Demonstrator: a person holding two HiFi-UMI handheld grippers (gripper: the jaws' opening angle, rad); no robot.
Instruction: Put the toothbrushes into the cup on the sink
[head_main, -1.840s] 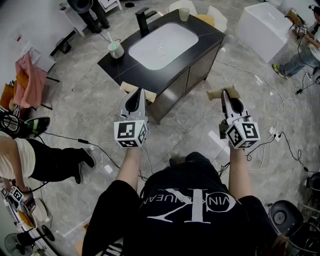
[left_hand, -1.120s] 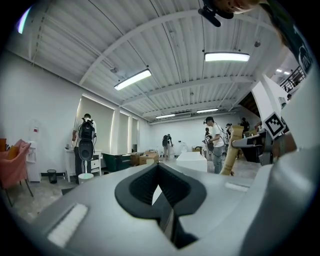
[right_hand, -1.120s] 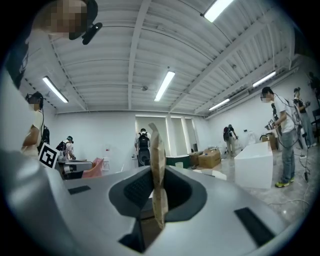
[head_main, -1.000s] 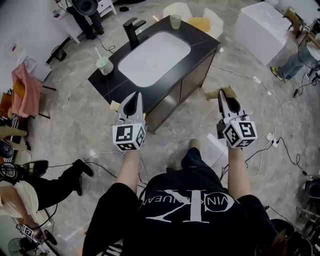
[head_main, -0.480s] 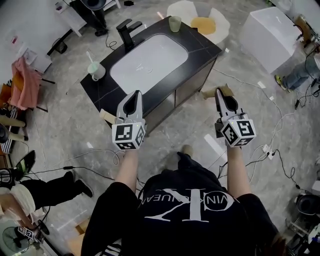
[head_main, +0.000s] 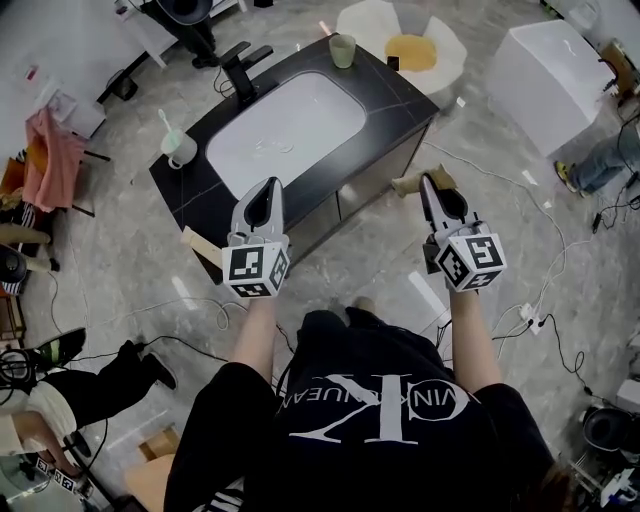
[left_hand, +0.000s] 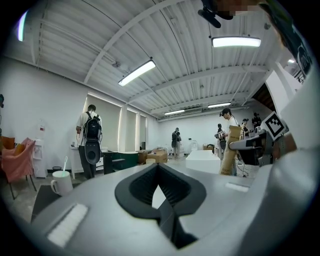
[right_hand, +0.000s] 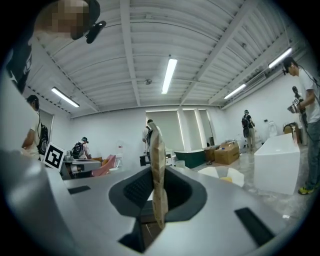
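1. Between the right gripper's (head_main: 432, 195) fingers, clamped edge-on, stands a flat tan piece (right_hand: 156, 165), likely a toothbrush.
2. Left gripper (head_main: 266, 195): fingers together, empty.
3. The white cup (head_main: 180, 150), one brush (head_main: 165, 122) inside, stands on the sink counter (head_main: 398, 92), well apart.
4. Both grippers have neared the counter; delivery remains.

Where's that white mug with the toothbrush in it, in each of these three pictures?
Head view: the white mug stands upper left, on the sink counter's left corner.
Left gripper view: lower left, near the edge.
Right gripper view: too small to tell.
Shared landmark: the pink cloth, left of the mug, seen in all three views.
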